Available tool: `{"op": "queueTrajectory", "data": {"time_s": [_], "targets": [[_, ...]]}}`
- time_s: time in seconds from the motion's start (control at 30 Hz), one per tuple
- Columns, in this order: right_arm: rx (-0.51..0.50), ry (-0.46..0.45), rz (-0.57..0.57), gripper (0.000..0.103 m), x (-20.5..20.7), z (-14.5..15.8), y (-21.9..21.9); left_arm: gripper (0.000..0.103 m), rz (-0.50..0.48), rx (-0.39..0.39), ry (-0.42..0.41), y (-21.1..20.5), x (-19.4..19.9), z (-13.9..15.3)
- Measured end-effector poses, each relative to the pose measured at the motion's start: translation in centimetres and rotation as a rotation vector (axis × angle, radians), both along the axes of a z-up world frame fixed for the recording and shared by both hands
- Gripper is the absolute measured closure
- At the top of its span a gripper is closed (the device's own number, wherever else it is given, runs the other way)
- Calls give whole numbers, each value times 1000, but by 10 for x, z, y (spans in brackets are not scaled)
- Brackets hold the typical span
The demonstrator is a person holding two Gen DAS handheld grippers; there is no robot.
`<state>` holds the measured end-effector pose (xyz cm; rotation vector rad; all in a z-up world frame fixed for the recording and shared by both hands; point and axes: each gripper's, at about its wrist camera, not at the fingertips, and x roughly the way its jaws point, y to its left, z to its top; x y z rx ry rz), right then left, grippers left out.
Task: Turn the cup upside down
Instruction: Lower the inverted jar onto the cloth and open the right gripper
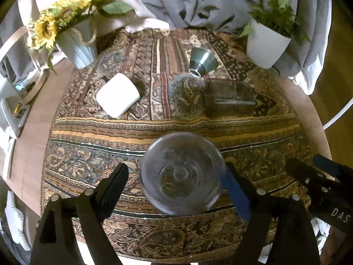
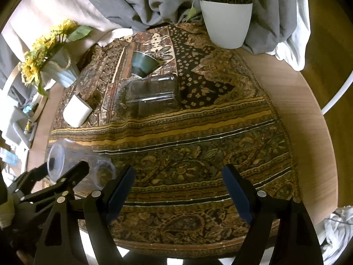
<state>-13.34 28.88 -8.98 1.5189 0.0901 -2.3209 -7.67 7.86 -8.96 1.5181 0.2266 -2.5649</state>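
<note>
A clear plastic cup (image 1: 182,173) lies tilted with its open mouth toward the left wrist camera, between the fingers of my left gripper (image 1: 176,176). The right pad touches its side, the left finger stands a little off it, and the jaws are wide. In the right wrist view the same cup (image 2: 77,161) lies on its side at the left, with my left gripper around it. My right gripper (image 2: 178,187) is open and empty above the patterned cloth (image 2: 198,143). It shows at the right edge of the left wrist view (image 1: 313,172).
On the cloth lie a white cup (image 1: 118,95), a dark green cup (image 1: 203,61) and a clear glass (image 1: 229,98), all on their sides. A sunflower pot (image 1: 75,44) stands back left, a green plant in a white pot (image 1: 268,44) back right. Grey fabric (image 1: 187,0) hangs behind.
</note>
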Motion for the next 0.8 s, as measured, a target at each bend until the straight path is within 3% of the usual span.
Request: {"op": "queueTrajectory", "data": {"time_s": [0.33,0.57,0.8], "targets": [[4,90,-40,14,20,24,5,6,16,-30,67,-3,30,28],[-36,173,-58,14,58,50,-3,0,21,-24,132,-22,60,55],[-60,216,-95,11,101,60,-18,0,24,-43,141,-49,93,63]]}}
